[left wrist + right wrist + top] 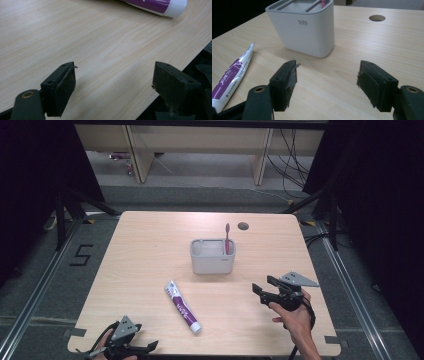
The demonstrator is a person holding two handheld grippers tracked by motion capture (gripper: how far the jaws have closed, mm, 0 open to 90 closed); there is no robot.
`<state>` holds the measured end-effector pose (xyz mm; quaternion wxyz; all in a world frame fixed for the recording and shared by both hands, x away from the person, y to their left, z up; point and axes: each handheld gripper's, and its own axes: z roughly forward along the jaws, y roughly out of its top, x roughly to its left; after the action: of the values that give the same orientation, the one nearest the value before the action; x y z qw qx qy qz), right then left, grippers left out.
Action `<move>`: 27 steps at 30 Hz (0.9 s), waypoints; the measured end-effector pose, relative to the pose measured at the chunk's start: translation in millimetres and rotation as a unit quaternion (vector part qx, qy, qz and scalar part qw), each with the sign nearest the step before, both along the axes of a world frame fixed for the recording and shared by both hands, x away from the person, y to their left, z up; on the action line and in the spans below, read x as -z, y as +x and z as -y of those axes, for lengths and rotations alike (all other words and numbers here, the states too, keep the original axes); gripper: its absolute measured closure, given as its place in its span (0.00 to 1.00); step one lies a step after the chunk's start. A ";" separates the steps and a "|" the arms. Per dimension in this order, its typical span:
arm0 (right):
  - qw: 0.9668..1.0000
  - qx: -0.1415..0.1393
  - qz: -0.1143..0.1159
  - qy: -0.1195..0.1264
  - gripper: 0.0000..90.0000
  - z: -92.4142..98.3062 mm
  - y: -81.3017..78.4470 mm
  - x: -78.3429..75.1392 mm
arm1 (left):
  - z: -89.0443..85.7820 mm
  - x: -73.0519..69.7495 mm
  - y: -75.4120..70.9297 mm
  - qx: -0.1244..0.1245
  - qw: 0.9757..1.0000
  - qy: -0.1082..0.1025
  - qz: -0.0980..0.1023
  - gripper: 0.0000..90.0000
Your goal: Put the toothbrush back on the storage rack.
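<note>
Purple toothpaste tube [182, 307] lies loose on the wooden table [150, 245] as both grippers stand open and empty.

From the high view, the grey toothbrush holder [212, 256] holds one pink toothbrush [227, 239] upright in its right slot, its other slots apparently empty; the right gripper [260, 291] hovers near it. The left gripper view has its jaws parted over bare wood at the table's edge, the tube's white cap [178, 5] beyond. The right gripper view looks between spread jaws at the holder [303, 28]. The tube seems next: a reach and a clamp on it.
</note>
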<state>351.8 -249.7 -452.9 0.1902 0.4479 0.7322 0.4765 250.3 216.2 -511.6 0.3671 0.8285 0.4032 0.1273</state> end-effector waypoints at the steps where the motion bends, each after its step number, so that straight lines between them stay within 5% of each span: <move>1: 1.000 -0.001 0.000 0.005 0.35 0.3 -1.9 1.4 | 0.3 0.6 0.4 0.000 1.000 -0.005 0.000 0.20; 18: 1.000 -0.013 -0.019 0.015 0.35 0.5 -26.9 12.7 | 0.9 0.0 0.0 0.000 1.000 -0.004 -0.002 0.20; 20: 1.000 -0.017 -0.007 0.006 0.35 2.4 -28.4 13.9 | 1.4 0.1 0.3 0.002 1.000 -0.006 -0.005 0.20; 22: 1.000 -0.012 -0.023 0.014 0.34 2.8 -34.2 13.6 | 1.0 -0.1 0.1 0.002 1.000 -0.003 -0.003 0.20; 27: 1.000 -0.024 -0.013 0.007 0.33 7.1 -41.5 17.8 | 0.2 -0.5 0.5 0.003 1.000 -0.002 0.000 0.20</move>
<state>310.3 -256.8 -470.7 0.1658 0.4382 0.7414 0.4804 250.8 216.0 -511.1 0.3696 0.8286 0.4013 0.1256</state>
